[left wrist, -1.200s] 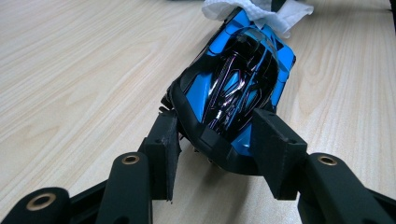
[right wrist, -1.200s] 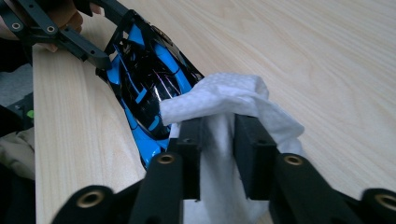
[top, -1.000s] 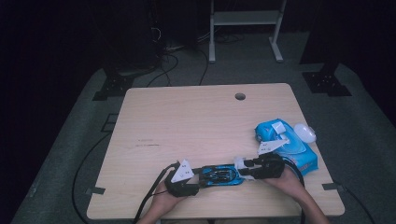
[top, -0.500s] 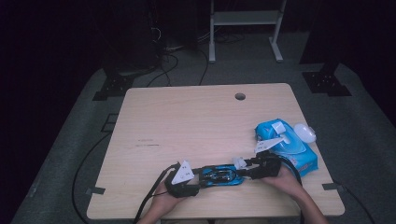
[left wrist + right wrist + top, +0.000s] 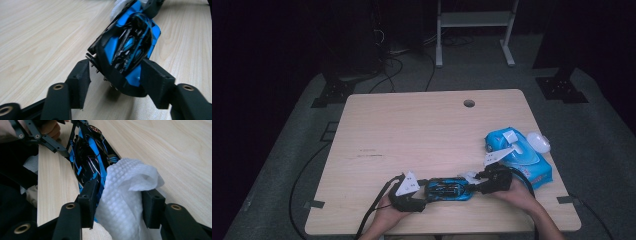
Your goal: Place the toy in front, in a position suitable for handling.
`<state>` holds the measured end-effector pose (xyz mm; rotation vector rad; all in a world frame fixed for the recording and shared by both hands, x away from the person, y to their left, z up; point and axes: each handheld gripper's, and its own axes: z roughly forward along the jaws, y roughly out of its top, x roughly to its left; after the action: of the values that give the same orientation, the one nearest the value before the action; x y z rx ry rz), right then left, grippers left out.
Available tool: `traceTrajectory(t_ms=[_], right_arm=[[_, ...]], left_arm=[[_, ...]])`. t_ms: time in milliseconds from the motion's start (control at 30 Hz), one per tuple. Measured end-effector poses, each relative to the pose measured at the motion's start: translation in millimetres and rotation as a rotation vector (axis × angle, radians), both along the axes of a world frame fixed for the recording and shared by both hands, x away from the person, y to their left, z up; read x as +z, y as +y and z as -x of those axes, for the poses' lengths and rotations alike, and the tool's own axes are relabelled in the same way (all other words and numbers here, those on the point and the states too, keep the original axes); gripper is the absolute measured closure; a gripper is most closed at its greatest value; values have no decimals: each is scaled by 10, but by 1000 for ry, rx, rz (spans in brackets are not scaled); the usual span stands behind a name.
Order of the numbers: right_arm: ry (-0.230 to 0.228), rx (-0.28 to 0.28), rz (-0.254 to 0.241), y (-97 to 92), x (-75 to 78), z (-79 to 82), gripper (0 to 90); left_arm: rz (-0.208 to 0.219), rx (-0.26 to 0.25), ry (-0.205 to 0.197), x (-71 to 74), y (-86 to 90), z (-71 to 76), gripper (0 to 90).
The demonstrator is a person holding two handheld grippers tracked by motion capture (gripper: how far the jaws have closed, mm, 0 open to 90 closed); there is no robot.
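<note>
Nearest me, at the near edge of the table (image 5: pixel 422 125), my left tongs (image 5: pixel 423 194) have just been opening around the rear of the blue and black toy car (image 5: pixel 447 189): one pad sits against its side, the other stands clear, so they are apart with the car between them. Just past that, my right tongs (image 5: pixel 478 181) have just been closing and hold a white wet wipe (image 5: pixel 125 195) bunched between their pads and pressed against the car's other end. Farther off on the right lies the blue wipes pack (image 5: pixel 524 157), its lid flipped open.
</note>
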<state>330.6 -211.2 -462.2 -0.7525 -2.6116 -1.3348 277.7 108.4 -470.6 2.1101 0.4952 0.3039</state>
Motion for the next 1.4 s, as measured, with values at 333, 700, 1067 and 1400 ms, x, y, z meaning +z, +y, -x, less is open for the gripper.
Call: traceTrajectory(t_ms=[333, 700, 1067, 1400], right_arm=[[-179, 56, 37, 31, 98, 265, 611], [-303, 56, 102, 57, 137, 446, 625], [-394, 14, 189, 119, 142, 429, 595], [-378, -17, 139, -20, 209, 499, 594]], left_arm=[[103, -58, 185, 39, 48, -194, 287], [81, -179, 193, 37, 3, -234, 499], [81, -180, 111, 45, 8, -283, 557], [73, -178, 91, 51, 5, -242, 562]])
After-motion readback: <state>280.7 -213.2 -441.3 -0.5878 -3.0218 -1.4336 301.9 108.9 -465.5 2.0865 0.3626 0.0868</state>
